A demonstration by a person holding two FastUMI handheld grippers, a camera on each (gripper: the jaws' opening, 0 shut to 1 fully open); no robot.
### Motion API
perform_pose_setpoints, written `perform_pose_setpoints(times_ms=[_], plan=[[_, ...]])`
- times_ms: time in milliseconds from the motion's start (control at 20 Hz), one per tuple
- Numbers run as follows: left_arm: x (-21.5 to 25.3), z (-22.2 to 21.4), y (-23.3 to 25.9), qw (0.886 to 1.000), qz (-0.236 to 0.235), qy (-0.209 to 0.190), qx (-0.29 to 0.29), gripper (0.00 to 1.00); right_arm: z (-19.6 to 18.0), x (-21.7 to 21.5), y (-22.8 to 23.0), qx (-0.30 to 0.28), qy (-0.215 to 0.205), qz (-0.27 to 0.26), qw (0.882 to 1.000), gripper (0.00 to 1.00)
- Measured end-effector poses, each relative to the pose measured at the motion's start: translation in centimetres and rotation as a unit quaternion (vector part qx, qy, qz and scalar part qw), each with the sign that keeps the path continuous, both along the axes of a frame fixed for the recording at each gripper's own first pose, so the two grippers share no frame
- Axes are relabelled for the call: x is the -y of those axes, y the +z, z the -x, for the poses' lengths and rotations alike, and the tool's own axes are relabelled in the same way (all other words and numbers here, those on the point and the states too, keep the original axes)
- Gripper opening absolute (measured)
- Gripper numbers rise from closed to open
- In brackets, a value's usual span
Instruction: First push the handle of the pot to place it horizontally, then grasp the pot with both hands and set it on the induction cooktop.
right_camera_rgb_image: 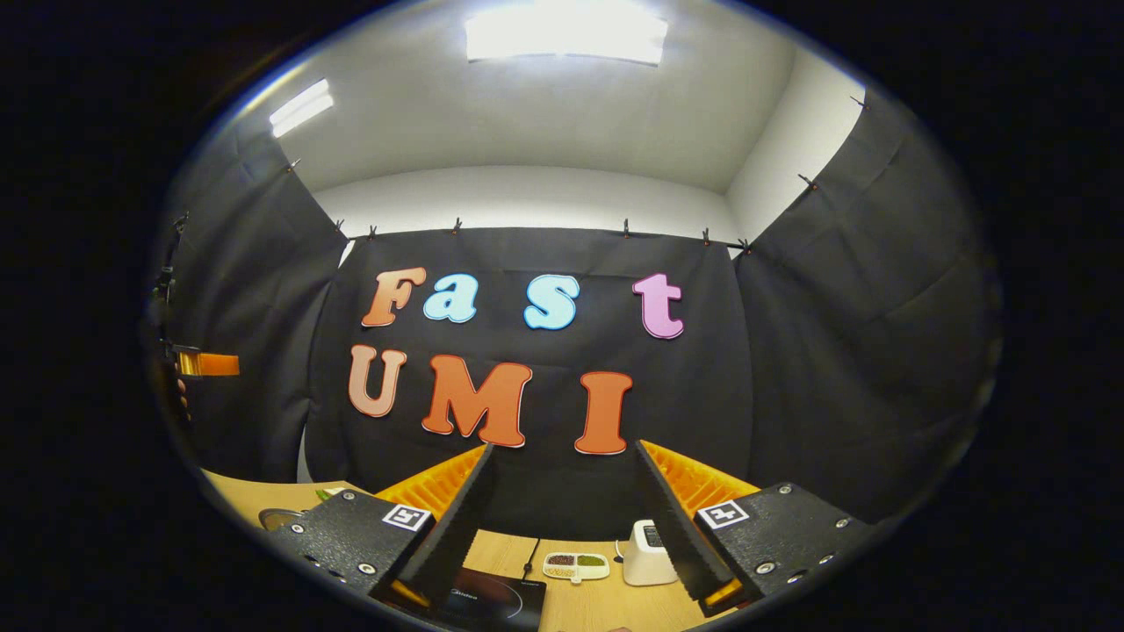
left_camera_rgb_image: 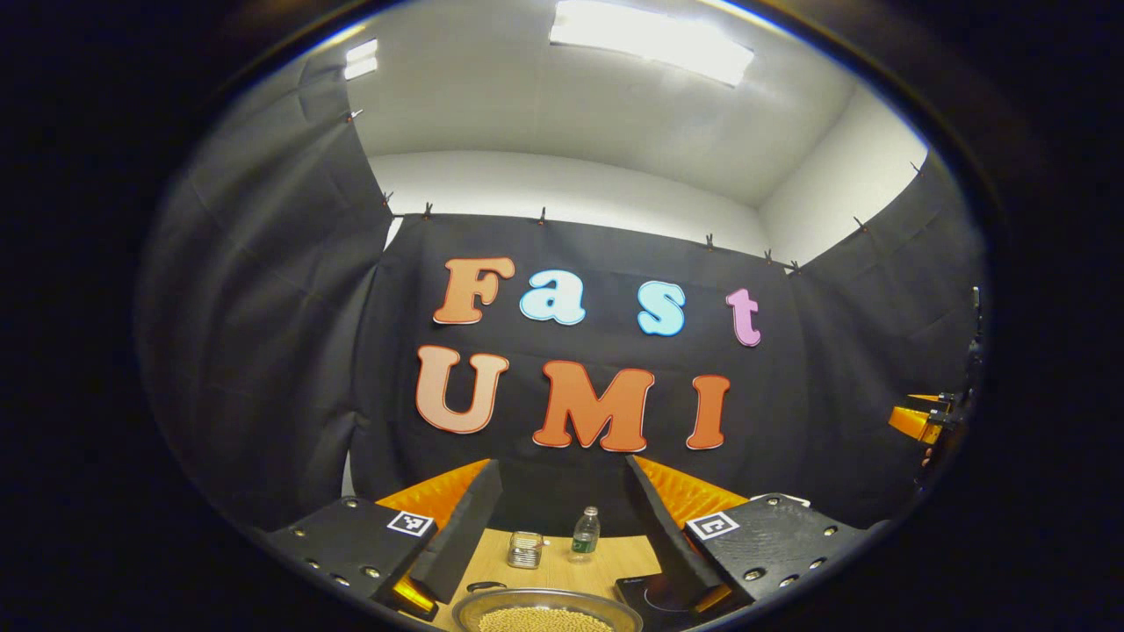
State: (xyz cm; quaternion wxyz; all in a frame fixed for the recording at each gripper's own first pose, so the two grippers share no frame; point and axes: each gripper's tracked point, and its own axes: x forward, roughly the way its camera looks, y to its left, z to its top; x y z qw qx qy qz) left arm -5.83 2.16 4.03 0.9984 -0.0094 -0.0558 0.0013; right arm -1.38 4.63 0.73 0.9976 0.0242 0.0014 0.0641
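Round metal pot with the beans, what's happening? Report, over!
Left gripper open, right gripper open, both empty. Round metal pot of beans untouched on wooden table. Black induction cooktop bare.

one pot [left_camera_rgb_image: 544, 610], one cooktop [right_camera_rgb_image: 487, 599], one bottle [left_camera_rgb_image: 586, 533], one jar [left_camera_rgb_image: 525, 550].

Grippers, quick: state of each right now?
Left gripper: open, holding nothing, above the pot.
Right gripper: open, holding nothing, above the induction cooktop.
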Motion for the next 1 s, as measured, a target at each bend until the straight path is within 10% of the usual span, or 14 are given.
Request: perform_pose_setpoints(times_ms=[400,750,1000], plan=[[3.2,-0.3,-3.1,0.998,-0.042,-0.041,-0.037,0.92,0.7,0.7,-1.0,-0.004,-0.006,0.011,1.000,0.95],[5.6,0.0,-6.9,0.990,-0.061,-0.086,-0.093,0.35,1.3,1.3,-2.3,-0.015,-0.009,0.010,1.000,0.95],[7.9,0.7,-9.3,0.981,-0.065,-0.133,-0.129,0.13,1.9,1.5,-3.5,-0.027,-0.003,0.008,1.000,0.95]])
